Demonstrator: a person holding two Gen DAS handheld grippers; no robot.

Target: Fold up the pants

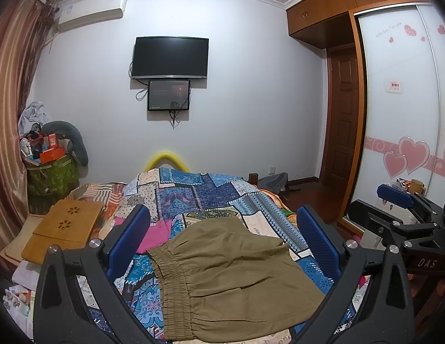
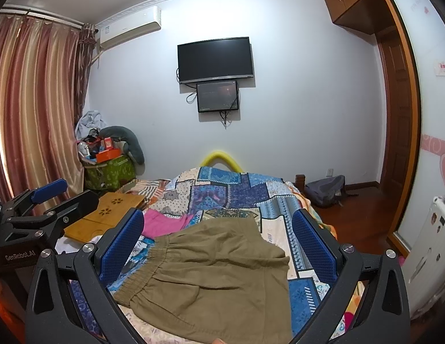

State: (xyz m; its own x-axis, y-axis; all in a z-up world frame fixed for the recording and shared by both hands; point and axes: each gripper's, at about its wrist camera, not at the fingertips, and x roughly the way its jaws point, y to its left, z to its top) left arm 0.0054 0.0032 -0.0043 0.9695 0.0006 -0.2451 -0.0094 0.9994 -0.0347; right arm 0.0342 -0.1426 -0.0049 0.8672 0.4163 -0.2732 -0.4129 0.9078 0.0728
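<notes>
Olive-brown pants (image 1: 231,278) lie folded on the patchwork quilt of the bed (image 1: 193,192), elastic waistband to the left. They show in the right wrist view (image 2: 216,275) too. My left gripper (image 1: 222,235) is open and empty, held above the pants with its blue pads on either side. My right gripper (image 2: 219,235) is also open and empty above the pants. The right gripper shows at the right edge of the left wrist view (image 1: 400,200); the left gripper shows at the left of the right wrist view (image 2: 47,195).
A pink garment (image 1: 156,235) lies left of the pants. A wooden lap tray (image 1: 64,226) sits on the bed's left side. A cluttered green basket (image 1: 53,175) stands by the curtains. A wardrobe (image 1: 400,100) and wooden floor are to the right.
</notes>
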